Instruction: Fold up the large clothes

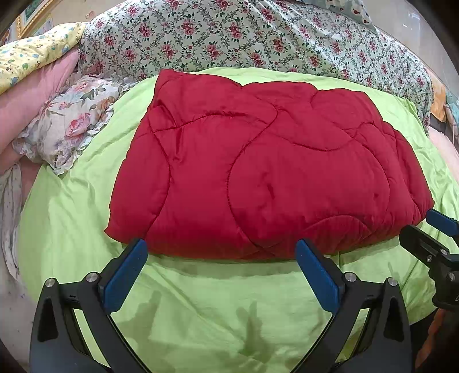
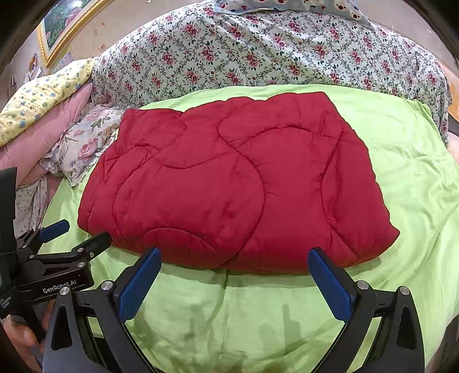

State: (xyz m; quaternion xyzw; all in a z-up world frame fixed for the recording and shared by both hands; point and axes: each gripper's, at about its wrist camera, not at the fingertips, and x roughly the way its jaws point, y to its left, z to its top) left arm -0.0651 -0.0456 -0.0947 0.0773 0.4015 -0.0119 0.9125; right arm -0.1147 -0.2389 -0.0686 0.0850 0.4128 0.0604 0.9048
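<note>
Your left gripper (image 1: 219,249) is right in front of you, with its two blue fingers (image 1: 126,275) spread wide apart and nothing between them. Your right gripper (image 2: 233,258) is the same: its blue pads (image 2: 330,284) stand far apart and hold nothing. Both grippers sit low over the green sheet (image 1: 200,310), and their tips come up just beside the near edge of the red quilt (image 1: 266,172). You can see each gripper from the other one's camera too, off to the side, and they are close to each other. The red quilt lies folded into a fat, puffy block in the middle of the green sheet, with curvy stitched lines on top. Its near edge is a thick, rounded fold. To your left, past the quilt, a frilly flowered pillow (image 1: 71,123) leans on a pink pillow (image 1: 31,97), and a yellow one with little prints (image 2: 40,100) sits on top of that. Behind the quilt, a big blanket with small pink roses (image 2: 258,51) covers the far part of the bed. Way back on the left wall hangs a picture in a gold frame (image 2: 63,25).
</note>
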